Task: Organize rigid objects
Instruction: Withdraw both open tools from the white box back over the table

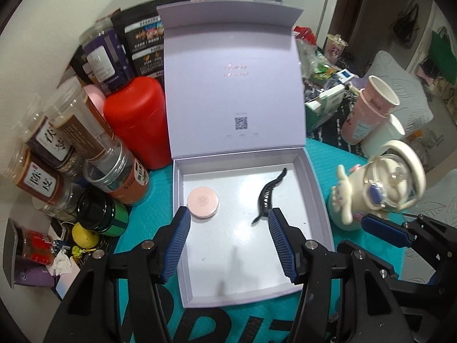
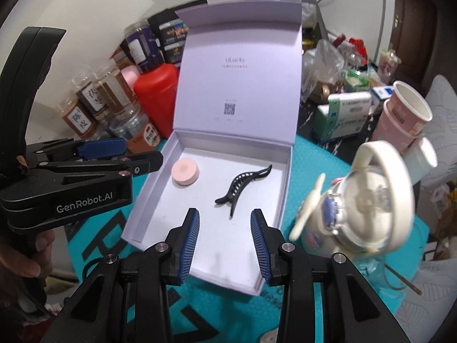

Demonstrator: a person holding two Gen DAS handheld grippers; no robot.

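A lilac gift box (image 1: 314, 177) lies open on the teal mat, its lid (image 1: 228, 85) standing upright behind it. On the box floor sit a round pink compact (image 1: 202, 202) at the left and a black hair claw clip (image 1: 267, 197) at the right. My left gripper (image 1: 230, 213) hovers above the box's near half, open, with nothing between its blue pads. In the right wrist view the same box (image 2: 148, 188), compact (image 2: 185, 172) and clip (image 2: 242, 184) show. My right gripper (image 2: 225, 213) is open and empty over the box's near right part. The left gripper (image 2: 134, 154) shows there at the left.
Spice jars (image 1: 71, 131) and a red canister (image 1: 137, 120) crowd the box's left side. A cream figurine with a glass globe (image 1: 371, 188) stands close to its right wall, with stacked pink paper cups (image 1: 371, 105) behind. Packets and cartons (image 2: 342, 114) fill the back right.
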